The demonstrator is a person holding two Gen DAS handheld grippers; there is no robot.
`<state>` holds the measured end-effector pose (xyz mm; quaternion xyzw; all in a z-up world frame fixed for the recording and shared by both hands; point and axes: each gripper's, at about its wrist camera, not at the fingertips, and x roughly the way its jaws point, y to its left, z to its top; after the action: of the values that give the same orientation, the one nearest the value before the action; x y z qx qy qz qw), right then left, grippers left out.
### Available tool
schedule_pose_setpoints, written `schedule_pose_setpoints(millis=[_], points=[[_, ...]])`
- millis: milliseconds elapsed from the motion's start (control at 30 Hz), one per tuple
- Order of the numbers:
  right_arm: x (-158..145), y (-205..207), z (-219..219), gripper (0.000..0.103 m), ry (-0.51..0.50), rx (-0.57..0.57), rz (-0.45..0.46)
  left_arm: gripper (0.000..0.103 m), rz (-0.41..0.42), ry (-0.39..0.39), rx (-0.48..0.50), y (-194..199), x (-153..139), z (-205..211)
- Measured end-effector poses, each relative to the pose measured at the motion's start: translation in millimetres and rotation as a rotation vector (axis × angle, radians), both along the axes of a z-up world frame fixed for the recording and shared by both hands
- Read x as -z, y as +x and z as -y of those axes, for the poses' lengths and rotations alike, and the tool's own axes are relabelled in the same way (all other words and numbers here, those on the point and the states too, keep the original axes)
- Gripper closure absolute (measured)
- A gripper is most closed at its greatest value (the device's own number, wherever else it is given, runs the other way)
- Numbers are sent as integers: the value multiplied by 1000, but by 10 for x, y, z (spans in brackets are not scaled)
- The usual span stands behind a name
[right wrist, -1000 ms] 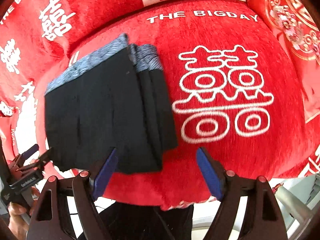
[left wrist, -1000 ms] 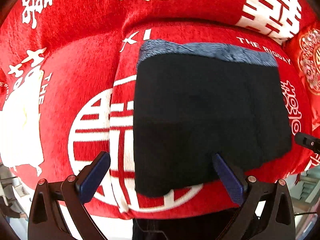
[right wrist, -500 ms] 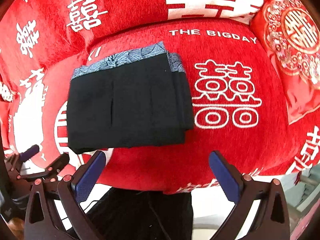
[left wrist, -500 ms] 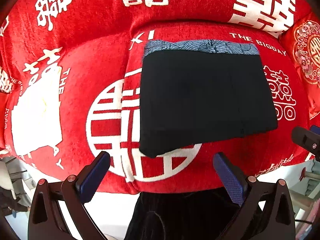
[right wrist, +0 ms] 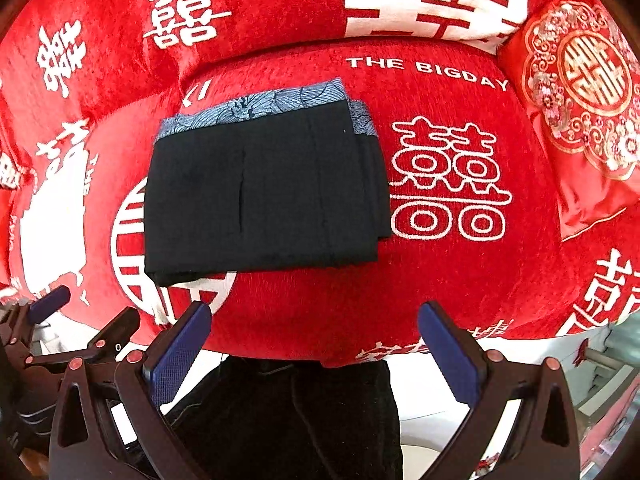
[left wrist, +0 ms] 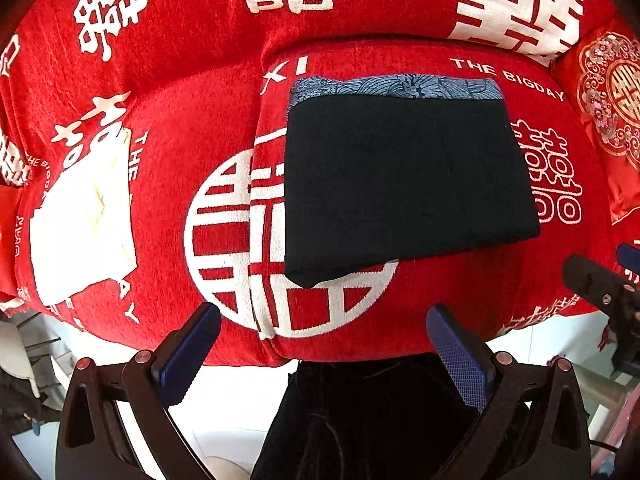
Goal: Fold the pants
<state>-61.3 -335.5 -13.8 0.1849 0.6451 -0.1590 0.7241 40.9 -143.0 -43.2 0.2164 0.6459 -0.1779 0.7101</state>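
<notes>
The black pants (left wrist: 404,184) lie folded into a flat rectangle on the red sofa seat (left wrist: 460,300), with a blue-grey patterned waistband along the far edge. They also show in the right wrist view (right wrist: 264,196), with stacked layers at their right side. My left gripper (left wrist: 324,356) is open and empty, held off the sofa's front edge, below the pants. My right gripper (right wrist: 314,354) is open and empty, also off the front edge, to the right of the pants. The left gripper also shows at the left of the right wrist view (right wrist: 80,320).
A white folded cloth (left wrist: 80,220) lies on the left seat cushion. A red embroidered pillow (right wrist: 576,100) leans at the right. The sofa back (left wrist: 280,20) rises behind. Dark clothing (right wrist: 288,420) and light floor are below the front edge.
Both grippers have pulled back from the pants toward the sofa's front edge. The pants lie still and now look smaller and farther in both views.
</notes>
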Motion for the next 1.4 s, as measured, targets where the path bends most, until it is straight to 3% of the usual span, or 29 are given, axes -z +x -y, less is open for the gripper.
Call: schedule_pose_setpoints(millis=[1400], points=[[-148,72,-262,0,-71,-36,0,0,58,-41,28,3,-153,-38]])
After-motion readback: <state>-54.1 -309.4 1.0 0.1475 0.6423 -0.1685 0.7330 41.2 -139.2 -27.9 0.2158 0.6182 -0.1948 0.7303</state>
